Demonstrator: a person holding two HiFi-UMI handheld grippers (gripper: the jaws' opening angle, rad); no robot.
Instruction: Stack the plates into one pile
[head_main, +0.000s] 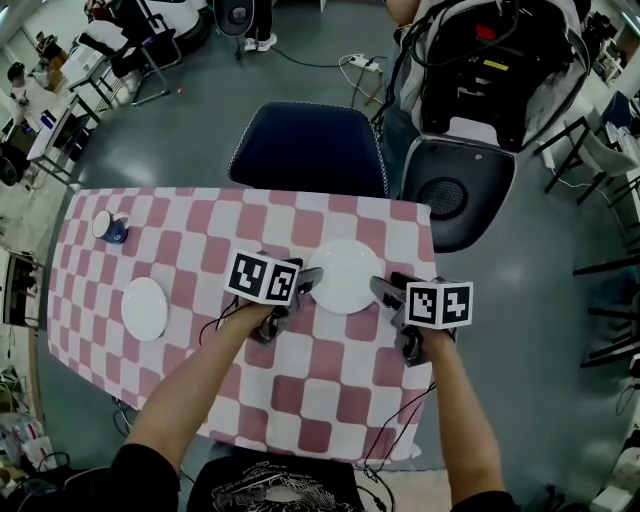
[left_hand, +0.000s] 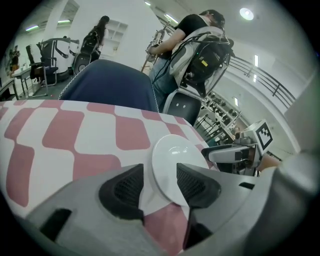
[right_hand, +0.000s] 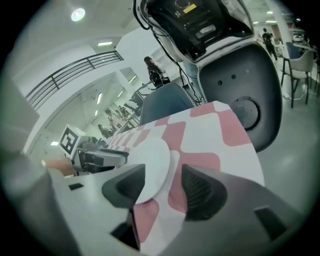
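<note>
Centre plate: a white plate (head_main: 345, 277) is lying flat on the checked cloth (head_main: 320, 395) that is covering the bench (head_main: 400, 228), right of the frame's middle in the head view, between the two tools.
Left plate: a second white plate (head_main: 145, 308) is sitting well apart at the frame's left, below a blue mug (head_main: 110, 228).
Left tool: the left tool (head_main: 303, 283) is standing with its jaws well apart. It is straddling the centre plate's left rim and gripping nothing.
Right tool: the right tool (head_main: 385, 292) is also gaping wide, with the opposite rim lying between its pads but not pinched.
Step in hand: both tools are probably closing in to seize the centre plate.
Doing it well: it is worth sliding each lower pad under the rim before closing, and squeezing both sides together so the plate is rising level.
Risk: a lower pad may be catching the cloth and dragging it along.
</note>
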